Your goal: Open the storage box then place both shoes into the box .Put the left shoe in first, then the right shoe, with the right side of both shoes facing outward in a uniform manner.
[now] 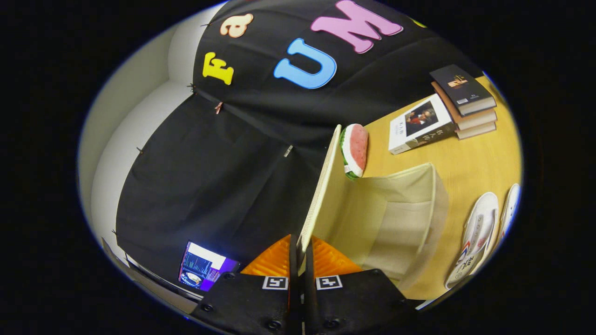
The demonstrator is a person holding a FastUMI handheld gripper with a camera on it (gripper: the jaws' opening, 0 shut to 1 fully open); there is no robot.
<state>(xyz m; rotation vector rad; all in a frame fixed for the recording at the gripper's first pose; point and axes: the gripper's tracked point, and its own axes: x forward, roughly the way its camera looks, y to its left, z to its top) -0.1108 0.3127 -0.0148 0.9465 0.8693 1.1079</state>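
Observation:
My gripper point(301, 253) is shut on the lid point(321, 186) of the beige fabric storage box point(409, 218). The orange fingers point(274, 260) pinch the lid's near edge, and the lid stands raised on edge, stretching away from the fingertips. The box is open beside the lid and its inside looks empty. Two white sneakers point(479, 237) lie side by side on the wooden table point(465, 163), just past the box on its far side from the lid. The whole view is tilted.
A watermelon-slice toy point(356, 149) lies at the lid's far end. A white book point(419, 123) and a stack of dark books point(465, 100) sit on the table beyond the box. A lit screen point(202, 270) stands under the black cloth beside the fingers.

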